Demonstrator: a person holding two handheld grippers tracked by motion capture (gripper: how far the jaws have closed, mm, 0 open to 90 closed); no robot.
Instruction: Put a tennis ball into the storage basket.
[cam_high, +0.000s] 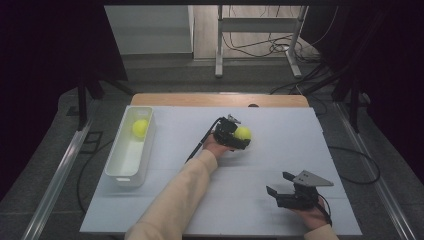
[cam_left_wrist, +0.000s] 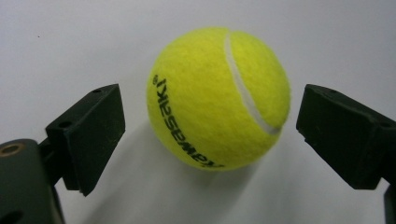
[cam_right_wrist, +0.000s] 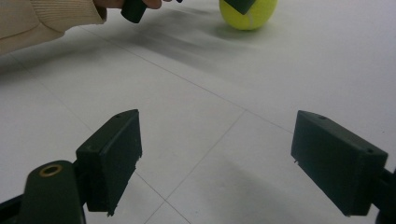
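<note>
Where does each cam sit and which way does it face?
High view: above the person's side, looking forward and down on the table; shows the sleeve, both hands, left gripper, right gripper, bin.
Left gripper view: on the left gripper, along its open jaws at the ball between them, untouched.
Right gripper view: on the right gripper, low across the table; open jaws.
Shared: that ball appears in all three views.

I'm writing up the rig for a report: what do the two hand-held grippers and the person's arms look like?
Both grippers are black. The left gripper trails a black cable back along the table. The right gripper carries a grey three-cornered plate on top. Their fingers are blocky black pads with small holes in the top face, and a brass-ringed hole sits on the body. The person wears a cream ribbed long sleeve.
</note>
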